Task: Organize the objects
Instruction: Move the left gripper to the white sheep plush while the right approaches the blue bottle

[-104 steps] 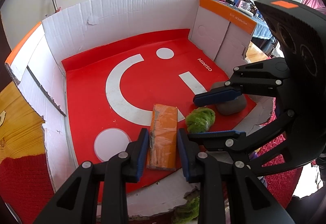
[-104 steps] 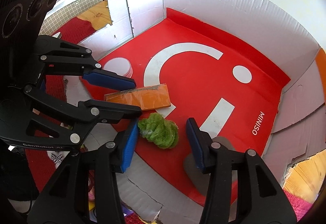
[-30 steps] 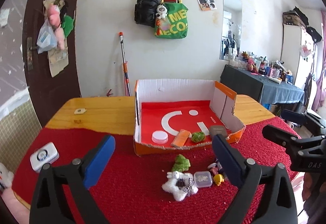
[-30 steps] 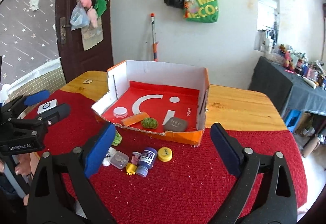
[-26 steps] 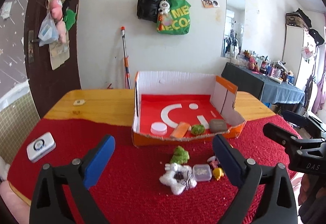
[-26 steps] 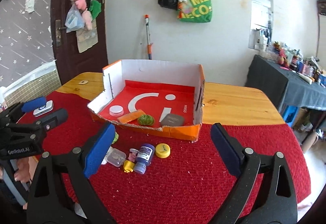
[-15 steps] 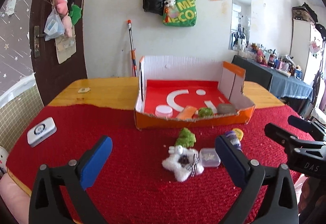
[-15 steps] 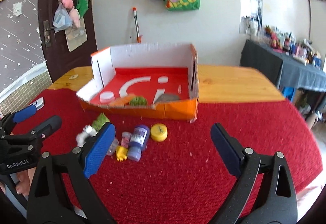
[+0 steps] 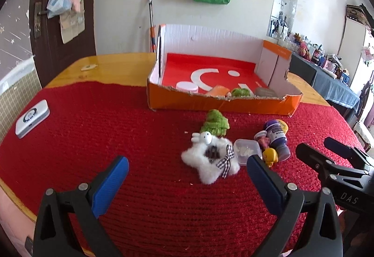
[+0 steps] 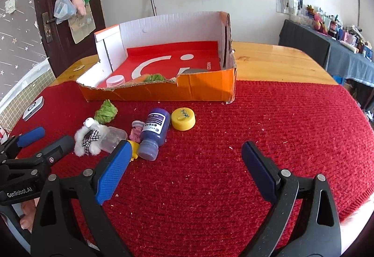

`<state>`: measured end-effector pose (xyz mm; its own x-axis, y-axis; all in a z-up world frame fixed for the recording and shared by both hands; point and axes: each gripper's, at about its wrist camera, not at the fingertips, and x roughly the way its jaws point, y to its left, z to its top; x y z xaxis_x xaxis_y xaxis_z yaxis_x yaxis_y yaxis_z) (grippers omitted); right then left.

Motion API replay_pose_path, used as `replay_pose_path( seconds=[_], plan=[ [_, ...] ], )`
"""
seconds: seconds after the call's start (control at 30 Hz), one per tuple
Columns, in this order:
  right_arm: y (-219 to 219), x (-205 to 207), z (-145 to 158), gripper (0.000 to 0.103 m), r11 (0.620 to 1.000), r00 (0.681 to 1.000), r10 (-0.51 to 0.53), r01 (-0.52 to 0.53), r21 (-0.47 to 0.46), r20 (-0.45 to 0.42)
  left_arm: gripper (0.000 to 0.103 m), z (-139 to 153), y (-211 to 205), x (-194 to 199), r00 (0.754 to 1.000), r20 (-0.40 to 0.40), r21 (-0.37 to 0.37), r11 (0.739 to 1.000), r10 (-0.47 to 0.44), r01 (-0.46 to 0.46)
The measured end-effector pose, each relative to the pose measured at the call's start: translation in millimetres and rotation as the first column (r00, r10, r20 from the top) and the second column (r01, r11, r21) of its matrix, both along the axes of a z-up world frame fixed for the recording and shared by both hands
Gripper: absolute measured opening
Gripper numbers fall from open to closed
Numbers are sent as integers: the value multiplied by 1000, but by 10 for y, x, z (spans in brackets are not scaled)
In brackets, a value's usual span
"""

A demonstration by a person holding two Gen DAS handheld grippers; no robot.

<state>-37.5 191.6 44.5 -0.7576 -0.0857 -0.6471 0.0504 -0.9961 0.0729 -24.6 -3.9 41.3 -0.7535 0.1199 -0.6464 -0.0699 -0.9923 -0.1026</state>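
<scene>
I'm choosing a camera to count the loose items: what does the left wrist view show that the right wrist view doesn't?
Only the left wrist view shows the orange block plainly inside the box. Only the right wrist view shows the whole yellow cap and the purple bottle's label. Both show the white plush toy, the green fuzzy piece, the clear small case and both open hand-held grippers.

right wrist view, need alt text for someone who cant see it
An open hand-held gripper hangs empty above a red tablecloth. A purple bottle, yellow cap and white plush toy lie before an orange cardboard box.
</scene>
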Motion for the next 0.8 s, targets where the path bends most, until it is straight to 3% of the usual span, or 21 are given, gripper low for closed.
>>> replay_pose_path(
  seconds=[0.4,0.63,0.8],
  plan=[
    [-23,-128,-96,96,1000,999,2,-2,11,51,103,-107,101,-126,997,69,-39,999,-30,32],
    [-27,-244,-143,96,1000,995,15,-14,-14,96,103,-183,87,-263,987,149,-32,997,-58,64],
    [-49,-267,-182,96,1000,994,10,-10,4,113,103,-223,60,-287,986,158,-64,996,-45,56]
  ],
)
